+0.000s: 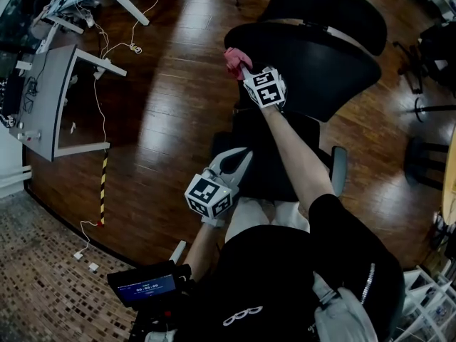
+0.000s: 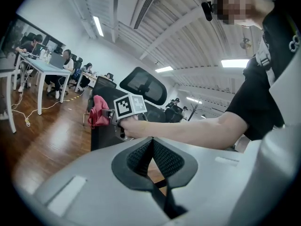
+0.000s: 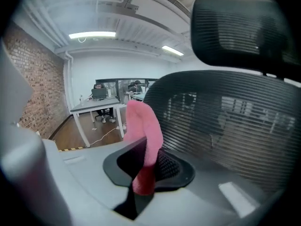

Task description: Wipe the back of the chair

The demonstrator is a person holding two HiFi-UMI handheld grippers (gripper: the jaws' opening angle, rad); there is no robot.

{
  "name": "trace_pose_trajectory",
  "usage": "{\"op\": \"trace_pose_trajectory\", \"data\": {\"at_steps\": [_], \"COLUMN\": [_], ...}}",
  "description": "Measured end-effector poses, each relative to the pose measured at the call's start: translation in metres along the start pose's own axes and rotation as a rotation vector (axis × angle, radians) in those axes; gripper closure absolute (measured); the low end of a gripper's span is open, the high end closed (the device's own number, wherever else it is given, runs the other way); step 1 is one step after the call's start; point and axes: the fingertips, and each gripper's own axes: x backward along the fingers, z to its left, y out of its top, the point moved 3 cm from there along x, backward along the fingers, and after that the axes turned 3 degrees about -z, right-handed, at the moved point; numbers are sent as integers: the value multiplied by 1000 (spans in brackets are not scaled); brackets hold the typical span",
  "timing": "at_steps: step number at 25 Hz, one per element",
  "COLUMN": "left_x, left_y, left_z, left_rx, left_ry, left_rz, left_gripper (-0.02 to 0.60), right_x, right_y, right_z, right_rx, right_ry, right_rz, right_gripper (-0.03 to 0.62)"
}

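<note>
A black mesh office chair stands in front of me, its backrest (image 1: 313, 66) below the headrest (image 1: 335, 6). My right gripper (image 1: 242, 68) is shut on a pink cloth (image 1: 233, 58) and holds it at the backrest's left edge. In the right gripper view the pink cloth (image 3: 144, 131) sticks up between the jaws of the right gripper (image 3: 146, 161), right beside the mesh backrest (image 3: 225, 121). My left gripper (image 1: 244, 155) hangs lower, over the seat, shut with nothing in it. The left gripper view looks past the left gripper (image 2: 151, 147) to the cloth (image 2: 99, 111) and the headrest (image 2: 143, 84).
A grey desk (image 1: 50, 98) and floor cables (image 1: 107, 48) lie at the left, with a yellow-black tape strip (image 1: 103, 184) on the wooden floor. Another chair base (image 1: 431, 55) stands at the right. People sit at a white table (image 2: 47, 67) further back.
</note>
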Motion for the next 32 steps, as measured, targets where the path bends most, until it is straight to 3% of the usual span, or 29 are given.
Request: {"op": "trace_pose_trajectory", "data": {"at_steps": [21,32], "left_x": [-105,-131], "left_y": [-26,-41], "left_z": [-90,-122], "left_rx": [-56,-57], "left_ry": [-201,-239], "left_rz": [112,136], "left_gripper": [591,591], "right_x": [180,266], "right_y": [-94,-144], "right_z": [-193,-263], "right_rx": [-176,-280], "right_ry": [-336,-521], "right_rz": [0,24], "right_gripper": [553,553]}}
